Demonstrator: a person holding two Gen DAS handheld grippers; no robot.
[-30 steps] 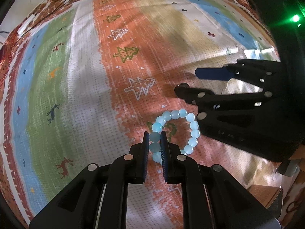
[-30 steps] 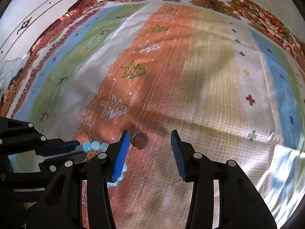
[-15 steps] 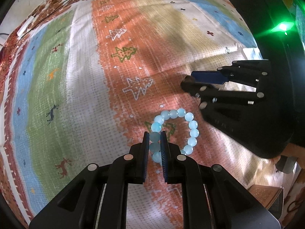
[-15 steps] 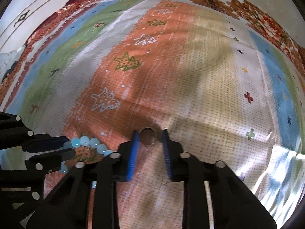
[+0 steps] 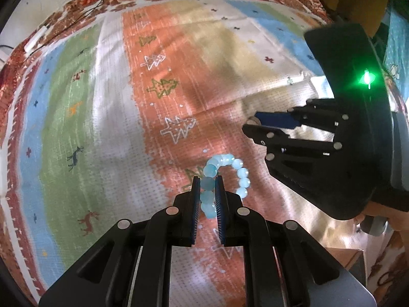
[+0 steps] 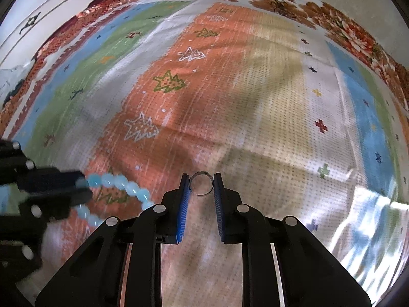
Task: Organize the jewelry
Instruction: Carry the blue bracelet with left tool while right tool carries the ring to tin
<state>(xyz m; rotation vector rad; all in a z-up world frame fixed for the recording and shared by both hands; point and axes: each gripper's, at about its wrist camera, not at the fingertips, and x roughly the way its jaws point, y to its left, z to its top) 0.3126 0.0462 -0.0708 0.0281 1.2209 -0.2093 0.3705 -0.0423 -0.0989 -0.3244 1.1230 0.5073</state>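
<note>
progress: early days I'd say. Both pieces are picked up, but neither has been put anywhere, and I can't spot a jewelry box or tray for certain in either view.

done so far: the bead bracelet (image 5: 225, 176) and the ring (image 6: 202, 183) each look gripped.

left to do: carry both to wherever they belong and let go. The destination isn't visible, so that part is a guess.

left gripper (image 5: 207, 192): jaws clamped on a few of the pale blue beads. The bracelet runs up the gap between the pads, and the rest of the loop arches out beyond the tips and droops to the right. It looks lifted off the blanket (image 5: 107, 133), but the blur makes that hard to call.

right gripper (image 6: 202, 192): jaws squeezed in on the thin silver ring, which sits right at the tips, one pad touching each side. It's an open band, with the gap facing near and a bit left.

where things sit: in the right wrist view the bracelet hangs left of the ring, near but apart.

surface: a striped blanket with little tree and deer patterns, wrinkled on the right side.

watch out: the ring is held by its edges only, so I'd guess it could pop out if twisted.
</note>
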